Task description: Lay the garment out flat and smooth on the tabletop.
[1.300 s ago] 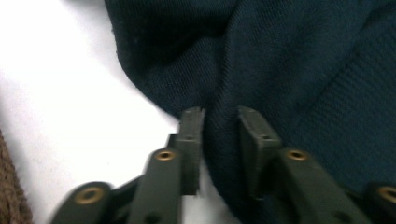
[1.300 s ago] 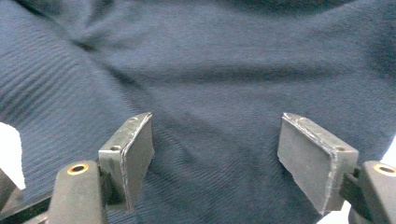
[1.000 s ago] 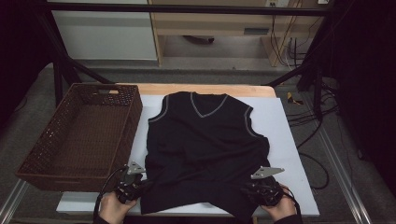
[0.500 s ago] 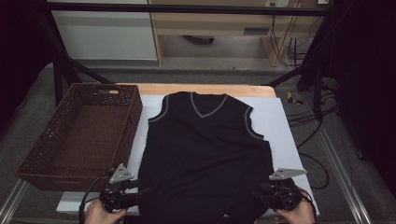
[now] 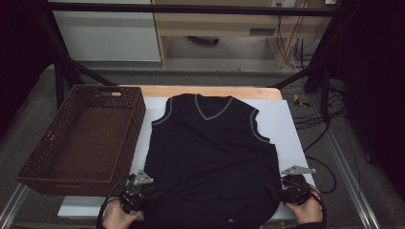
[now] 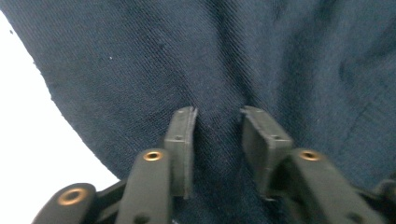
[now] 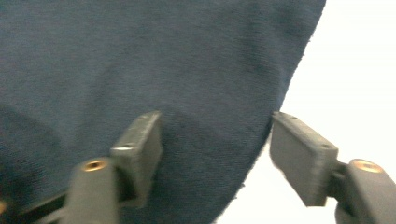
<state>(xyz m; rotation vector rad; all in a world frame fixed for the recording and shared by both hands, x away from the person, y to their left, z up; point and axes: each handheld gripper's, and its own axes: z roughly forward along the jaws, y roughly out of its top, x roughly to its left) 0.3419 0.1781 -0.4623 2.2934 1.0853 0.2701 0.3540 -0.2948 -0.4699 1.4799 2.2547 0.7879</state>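
White sheeting covered the table (image 5: 291, 124), with a strip of bare wood showing along its far edge. On it lay the vest (image 5: 210, 162), dark knit with a pale trim at the V-neck and armholes, spread flat and face up, neck pointing away from me and hem hanging at the near edge. Left of the vest stood the basket (image 5: 33, 167), brown wicker, its right wall just beside the vest's left side.

My left gripper (image 5: 143, 193) sat at the vest's near left corner, low on the cloth. In the left gripper view the vest (image 6: 196, 60) ran under and between the two black pads (image 6: 183, 140), which stood a narrow gap apart with a fold of knit rising in that gap; I could not tell whether they pinched it.

My right gripper (image 5: 282, 193) sat at the near right corner. In the right gripper view its pads (image 7: 140, 149) were spread wide, one over the vest (image 7: 140, 56) and the other past its edge above the white sheet.
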